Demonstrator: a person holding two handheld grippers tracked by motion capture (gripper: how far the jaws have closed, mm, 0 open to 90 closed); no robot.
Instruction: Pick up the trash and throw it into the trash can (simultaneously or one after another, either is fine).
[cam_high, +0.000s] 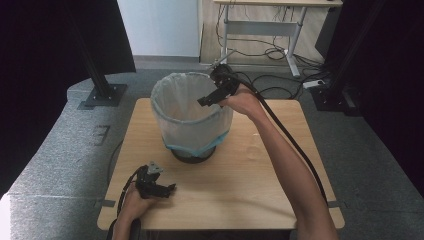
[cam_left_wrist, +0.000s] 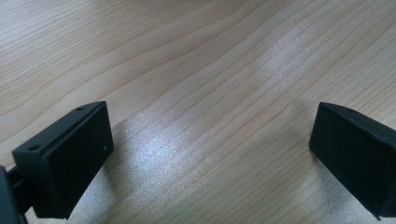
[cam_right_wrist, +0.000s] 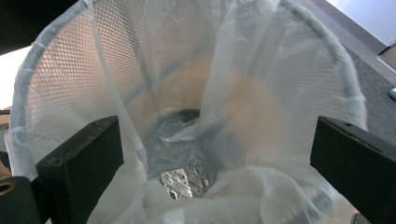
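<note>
A mesh waste bin (cam_high: 192, 117) lined with a clear plastic bag (cam_right_wrist: 243, 93) stands at the table's far middle. At the bottom of the bin lies a crumpled silver foil piece (cam_right_wrist: 184, 181). My right gripper (cam_high: 207, 98) hangs over the bin's right rim, tilted down into the opening, jaws wide apart and empty (cam_right_wrist: 217, 168). My left gripper (cam_high: 167, 190) rests low near the table's front left, open, with bare wood between its jaws (cam_left_wrist: 210, 154).
The wooden table (cam_high: 250, 170) has free room on its right half and front. Black frame posts (cam_high: 97, 70) stand at both far corners. A desk with cables (cam_high: 270, 35) sits beyond the table.
</note>
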